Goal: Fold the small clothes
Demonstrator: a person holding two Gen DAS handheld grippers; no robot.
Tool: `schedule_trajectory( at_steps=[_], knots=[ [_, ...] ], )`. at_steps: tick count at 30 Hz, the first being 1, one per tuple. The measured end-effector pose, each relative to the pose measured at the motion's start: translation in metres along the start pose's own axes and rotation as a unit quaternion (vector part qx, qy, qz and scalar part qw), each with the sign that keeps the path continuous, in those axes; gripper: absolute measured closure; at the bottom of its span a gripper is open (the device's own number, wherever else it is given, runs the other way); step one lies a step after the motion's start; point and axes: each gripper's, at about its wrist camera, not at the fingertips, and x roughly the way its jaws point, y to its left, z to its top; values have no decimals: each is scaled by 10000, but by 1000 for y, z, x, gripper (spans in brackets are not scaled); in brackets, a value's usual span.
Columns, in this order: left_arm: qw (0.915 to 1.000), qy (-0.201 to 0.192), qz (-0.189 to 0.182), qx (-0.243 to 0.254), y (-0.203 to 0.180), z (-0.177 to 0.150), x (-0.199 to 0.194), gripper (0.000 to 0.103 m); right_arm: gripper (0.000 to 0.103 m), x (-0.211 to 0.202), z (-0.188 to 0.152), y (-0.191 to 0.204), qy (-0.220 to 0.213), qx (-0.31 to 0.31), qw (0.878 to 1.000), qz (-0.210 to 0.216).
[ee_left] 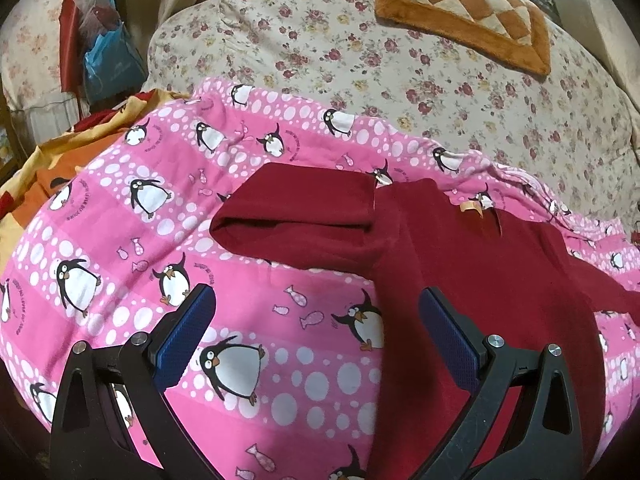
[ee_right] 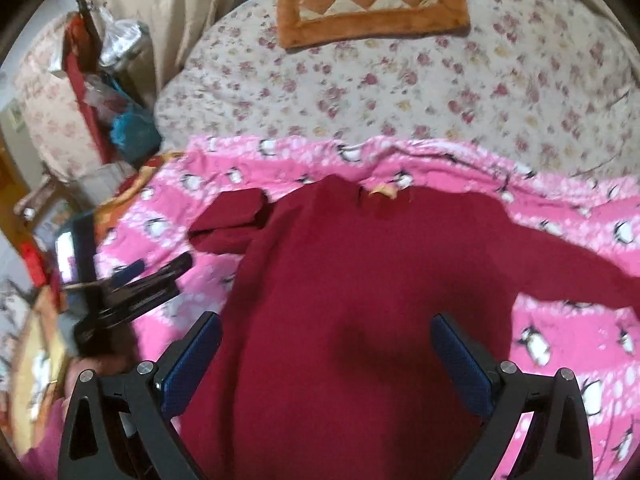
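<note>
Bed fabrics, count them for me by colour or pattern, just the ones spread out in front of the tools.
Dark red garment: 1
Pink penguin blanket: 1
Floral bedcover: 1
Orange checked cushion: 1
Yellow-orange cloth: 1
Total: 5

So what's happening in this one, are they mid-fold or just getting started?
A person with a claw in each hand is working on a dark red top spread flat on a pink penguin blanket on a bed. One sleeve is already folded back on itself; the other sleeve lies stretched out. Both the left claw and the right claw are open and holding nothing. The right one hovers over the body of the top, the left beside its edge.
</note>
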Motion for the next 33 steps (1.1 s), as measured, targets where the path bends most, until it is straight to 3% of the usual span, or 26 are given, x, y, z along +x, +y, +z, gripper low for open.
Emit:
schedule_trajectory(
  at_steps=[9, 18, 25, 33],
  knots=[
    [9999, 99, 60, 46, -10, -1, 7, 1, 0, 29, 18, -29, -59, -104, 9962, -863],
    [9992, 131, 166, 343, -36, -6, 23, 1, 0, 59, 5, -58, -141, 138, 9945, -1033],
    [9979, 176, -88, 619, -66, -9, 40, 1, 0, 72, 2, -82, -240, 341, 9928, -1121],
    [9948, 275, -8, 980, -88, -13, 58, 1, 0, 86, 1, -103, -130, 438, 9914, -1224]
  ],
)
